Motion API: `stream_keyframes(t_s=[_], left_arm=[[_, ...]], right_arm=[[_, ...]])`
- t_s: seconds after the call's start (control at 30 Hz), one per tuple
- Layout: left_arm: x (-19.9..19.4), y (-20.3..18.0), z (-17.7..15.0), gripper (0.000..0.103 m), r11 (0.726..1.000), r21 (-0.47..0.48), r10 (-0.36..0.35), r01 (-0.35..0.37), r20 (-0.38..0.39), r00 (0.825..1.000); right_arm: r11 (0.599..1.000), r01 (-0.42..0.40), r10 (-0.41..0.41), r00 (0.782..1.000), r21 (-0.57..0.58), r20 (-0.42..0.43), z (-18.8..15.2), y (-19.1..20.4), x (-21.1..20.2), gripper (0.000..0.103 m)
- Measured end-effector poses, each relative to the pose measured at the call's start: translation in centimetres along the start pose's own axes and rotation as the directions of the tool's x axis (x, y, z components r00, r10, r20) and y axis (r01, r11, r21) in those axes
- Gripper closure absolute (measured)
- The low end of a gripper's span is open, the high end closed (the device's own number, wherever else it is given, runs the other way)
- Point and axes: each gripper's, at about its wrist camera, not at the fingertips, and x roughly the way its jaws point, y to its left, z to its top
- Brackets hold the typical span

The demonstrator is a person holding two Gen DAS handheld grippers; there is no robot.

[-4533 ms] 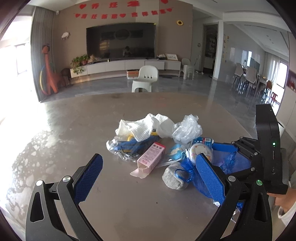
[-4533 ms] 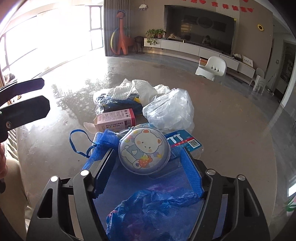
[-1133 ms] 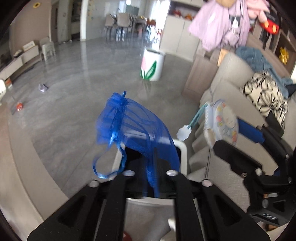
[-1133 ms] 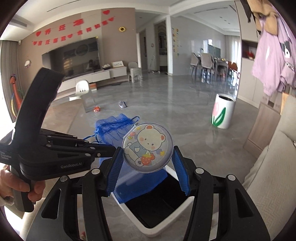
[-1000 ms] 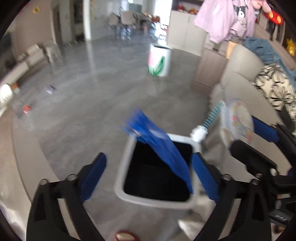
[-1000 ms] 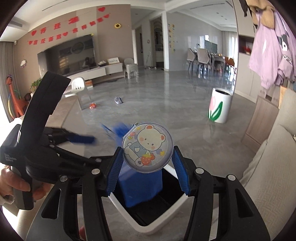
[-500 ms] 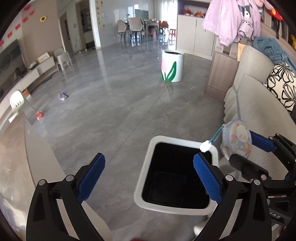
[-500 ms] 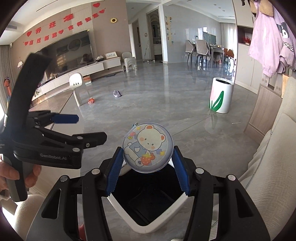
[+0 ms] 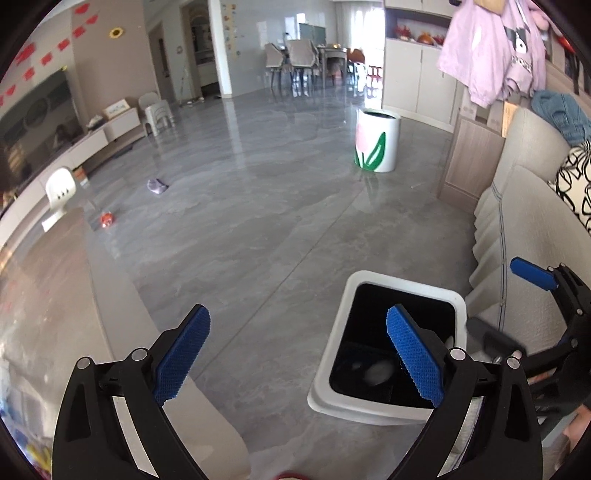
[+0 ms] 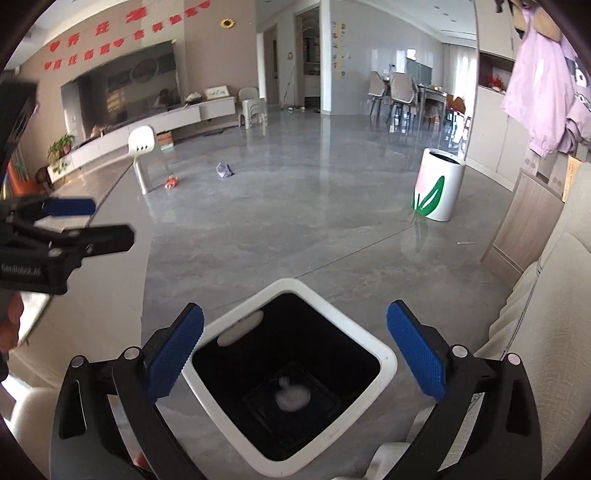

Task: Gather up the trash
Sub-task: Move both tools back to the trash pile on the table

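Right wrist view: my right tongs [image 10: 294, 354] stand spread wide with nothing between the blue pads [image 10: 173, 360]; they have just been opening. Straight below them sits the white square bin [image 10: 388, 363] with its black liner, and at its bottom lies a pale round blur, the bear tin [image 10: 290, 395], too smeared to read. A white handle slot shows on the bin's inner wall. To the left my left tongs [image 10: 79, 221] hang apart from the bin, and on their black body I can read only part of the white lettering, something like "GenRobot.AI", blurred. A fingertip shows under them.

From the left wrist view, my left tongs [image 9: 298, 354] are released too, pads wide, nothing held. The bin [image 9: 334, 347] lies just right of centre, with pale smudges in its depths. My right tongs [image 9: 532, 273] reach in from the right edge, beside the beige sofa [image 9: 524, 206].

Farther off on the grey floor [image 10: 295, 206] stands a white basket with a pink tulip [image 10: 437, 184]. A white chair [image 10: 142, 142] follows, then the television wall, where red paper characters [image 10: 129, 16] hang, unreadable to me.
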Motion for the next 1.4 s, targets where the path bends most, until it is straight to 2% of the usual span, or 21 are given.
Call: stream_keyframes(t_s=[0.13,0.37,0.63,0.77,0.9,1.0,1.1,1.23,1.4], left_arm=[[-2.1,1.4,-0.5,0.008,0.999,-0.033,0.015,-0.014,0.024,1.000],[-7.3,5.6,-1.7,0.008,0.991,-0.116,0.072,-0.063,0.074,0.995],[-13.4,11.9,-5.3,0.006,0.964,-0.209,0.189,-0.166,0.095,0.977],[-16.1,16.0,-8.1,0.006,0.934,-0.270,0.262,-0.232,0.080,0.962],[-18.3,20.3,-10.6,0.005,0.892,-0.335,0.340,-0.303,0.057,0.939],[-19.5,23.6,-12.8,0.005,0.850,-0.372,0.411,-0.373,0.026,0.911],[-20.1,27.4,-15.4,0.005,0.796,-0.404,0.483,-0.451,-0.025,0.875],[-20.2,31.1,-17.9,0.005,0.751,-0.444,0.515,-0.488,-0.068,0.855],[-19.6,34.0,-20.4,0.005,0.728,-0.451,0.534,-0.517,-0.101,0.840]], right_arm=[[1.000,-0.014,0.015,0.998,-0.012,0.055,1.5,0.9,-2.0,0.004],[0.993,-0.093,0.103,0.984,-0.074,0.146,4.6,5.1,-5.5,0.004],[0.947,-0.245,0.281,0.946,-0.209,0.164,6.7,13.6,-7.7,0.004],[0.909,-0.312,0.362,0.919,-0.275,0.156,7.5,18.5,-8.3,0.004],[0.859,-0.385,0.449,0.883,-0.338,0.136,8.0,23.7,-8.7,0.004],[0.822,-0.430,0.499,0.860,-0.373,0.107,7.9,27.8,-8.8,0.004],[0.791,-0.463,0.532,0.844,-0.401,0.074,7.8,31.1,-8.3,0.004],[0.752,-0.501,0.565,0.824,-0.428,0.029,7.3,35.2,-7.0,0.004],[0.717,-0.540,0.588,0.808,-0.440,-0.036,6.1,39.6,-4.8,0.004]])
